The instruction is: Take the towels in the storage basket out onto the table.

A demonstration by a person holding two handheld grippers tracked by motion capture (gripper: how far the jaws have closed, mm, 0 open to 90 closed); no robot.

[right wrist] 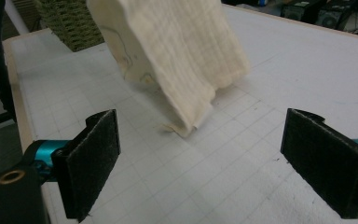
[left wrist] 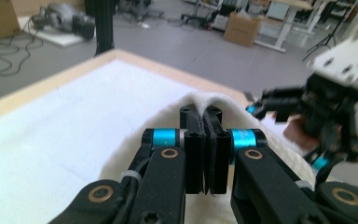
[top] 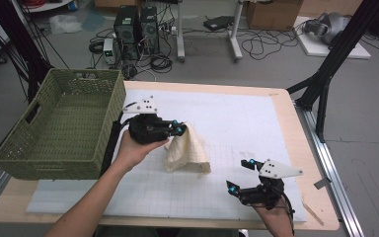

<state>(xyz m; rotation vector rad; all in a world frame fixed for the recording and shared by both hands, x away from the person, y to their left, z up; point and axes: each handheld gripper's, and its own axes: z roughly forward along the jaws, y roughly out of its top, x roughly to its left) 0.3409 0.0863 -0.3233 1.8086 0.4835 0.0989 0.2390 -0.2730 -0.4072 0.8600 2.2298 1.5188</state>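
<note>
Cloth: a cream-coloured, soft woven cloth [top: 187, 148] is held up by one upper edge near the middle of the table, and its lower part is draped down onto the mat. In the right gripper view it [right wrist: 177, 51] is seen hanging in folds, with its lowest corner touching the gridded surface.

Left gripper: the black two-jaw left gripper [top: 177, 129] with blue-ringed tips is held over the left half of the mat, just beside the basket. Its jaws are pressed together on a fold of the cloth, as is seen in the left gripper view [left wrist: 206, 140], where the fabric is pinched between the two pads.

Right gripper: the black right gripper [top: 241, 175] is held low near the front right part of the mat, well apart from the cloth. Its jaws are spread wide, with nothing between them [right wrist: 214, 154].

Surface: a white gridded mat [top: 237, 123] is laid over a light wooden table [top: 316, 207].

Basket: a green woven plastic basket [top: 54, 163] with handle slots is set at the table's left edge, and part of it overhangs.
</note>
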